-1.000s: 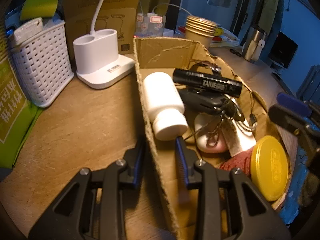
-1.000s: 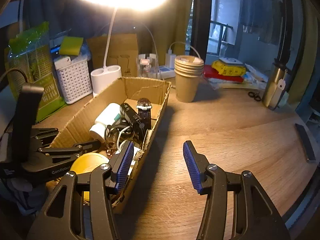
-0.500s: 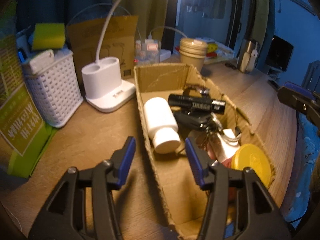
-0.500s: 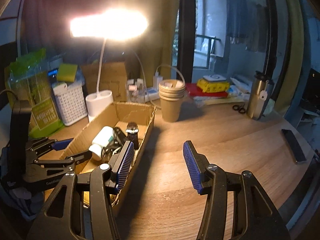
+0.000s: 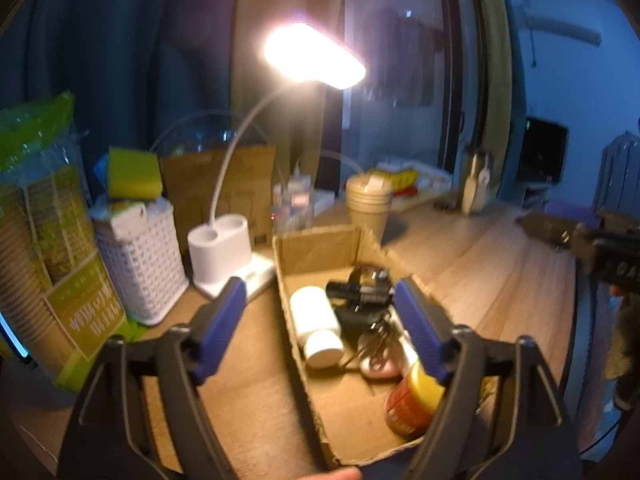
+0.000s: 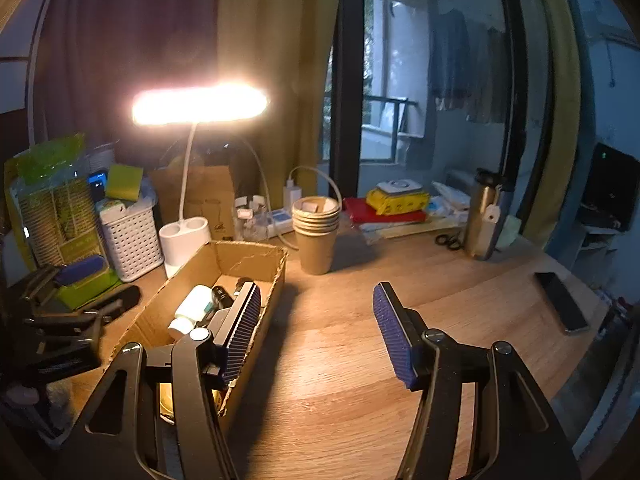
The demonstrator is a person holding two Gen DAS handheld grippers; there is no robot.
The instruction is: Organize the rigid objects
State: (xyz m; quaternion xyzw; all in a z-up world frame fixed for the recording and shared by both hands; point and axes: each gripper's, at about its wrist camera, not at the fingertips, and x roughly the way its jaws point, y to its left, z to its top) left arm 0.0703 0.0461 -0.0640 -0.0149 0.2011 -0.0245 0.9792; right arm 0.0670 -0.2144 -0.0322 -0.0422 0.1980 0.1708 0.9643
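Now both the left claw and right claw hover spread and empty above the cardboard box.

In the cardboard box, the right tool hides most of the flashlight; the yellow-lidded jar blurs behind the left tool.

The left gripper, whose fingers a second ago pinched the left wall of the cardboard box, has let go, spread wide and lifted up and back from it. The right gripper has risen and pulled back as well, its fingers as wide apart as before. Both views now take in the lit desk lamp head.
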